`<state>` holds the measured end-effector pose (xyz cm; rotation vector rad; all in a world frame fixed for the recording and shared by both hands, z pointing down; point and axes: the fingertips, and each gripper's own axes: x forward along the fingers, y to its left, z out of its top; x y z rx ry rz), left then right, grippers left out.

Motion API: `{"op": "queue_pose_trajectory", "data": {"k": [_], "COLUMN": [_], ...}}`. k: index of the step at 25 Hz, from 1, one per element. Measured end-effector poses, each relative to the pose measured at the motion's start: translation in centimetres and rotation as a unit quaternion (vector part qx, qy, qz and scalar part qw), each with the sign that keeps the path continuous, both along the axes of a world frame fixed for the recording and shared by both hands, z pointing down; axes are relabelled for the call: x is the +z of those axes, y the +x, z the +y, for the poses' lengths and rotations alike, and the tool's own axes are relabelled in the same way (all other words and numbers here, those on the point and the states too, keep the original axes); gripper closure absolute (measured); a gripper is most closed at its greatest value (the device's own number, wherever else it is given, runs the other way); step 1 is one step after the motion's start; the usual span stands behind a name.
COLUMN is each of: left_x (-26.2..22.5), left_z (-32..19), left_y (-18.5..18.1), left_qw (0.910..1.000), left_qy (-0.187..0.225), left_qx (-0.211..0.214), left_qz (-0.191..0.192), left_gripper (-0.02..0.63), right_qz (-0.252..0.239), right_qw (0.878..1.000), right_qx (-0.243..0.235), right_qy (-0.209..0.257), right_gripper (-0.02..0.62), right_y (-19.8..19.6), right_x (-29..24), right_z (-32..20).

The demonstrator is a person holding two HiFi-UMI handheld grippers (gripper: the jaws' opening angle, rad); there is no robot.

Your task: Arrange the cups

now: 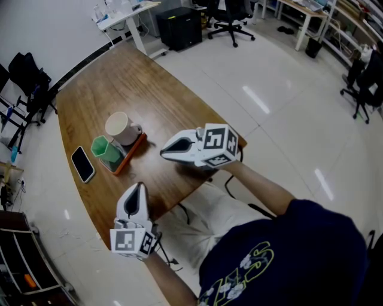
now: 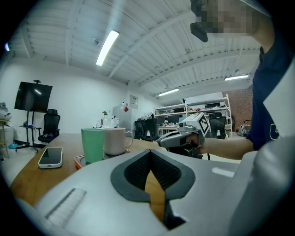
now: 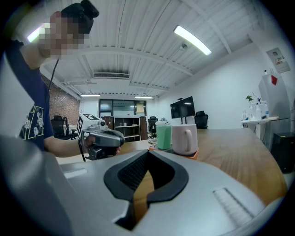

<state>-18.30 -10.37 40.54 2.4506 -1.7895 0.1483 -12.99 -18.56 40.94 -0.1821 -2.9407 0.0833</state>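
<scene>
A green cup [image 1: 103, 147] and a pale mug [image 1: 119, 127] stand side by side on an orange tray [image 1: 130, 156] on the wooden table [image 1: 108, 89]. My left gripper [image 1: 139, 187] hovers at the table's near edge, shut and holding nothing, pointing toward the tray. My right gripper [image 1: 163, 153] hangs to the right of the tray, shut and empty too. The left gripper view shows the green cup [image 2: 92, 145], the mug [image 2: 115, 140] and the right gripper [image 2: 177, 138] beyond them. In the right gripper view the mug [image 3: 184, 139] stands in front of the green cup [image 3: 164, 137].
A phone [image 1: 82, 164] lies flat on the table left of the tray. Past the table's far end are a white desk [image 1: 127, 18], a black cabinet [image 1: 179, 27] and office chairs [image 1: 230, 18]. The person's legs are under the near table edge.
</scene>
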Motion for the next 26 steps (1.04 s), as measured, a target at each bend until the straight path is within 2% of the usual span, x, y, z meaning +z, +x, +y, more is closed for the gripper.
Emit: {"op": "queue_pose_trajectory", "data": {"k": [26], "left_x": [0.1], "left_z": [-0.28], "left_y": [-0.56], "left_qw": [0.9997], "left_qy": [-0.011], "left_qx": [-0.017], "left_qz": [0.011], "left_gripper": [0.601], "right_qz": [0.0], "right_qw": [1.0], "right_qx": [-0.004], "right_qy": [0.002], "right_gripper": [0.6], "right_y": [0.21], "right_x": [-0.08], "right_z": [0.21]}}
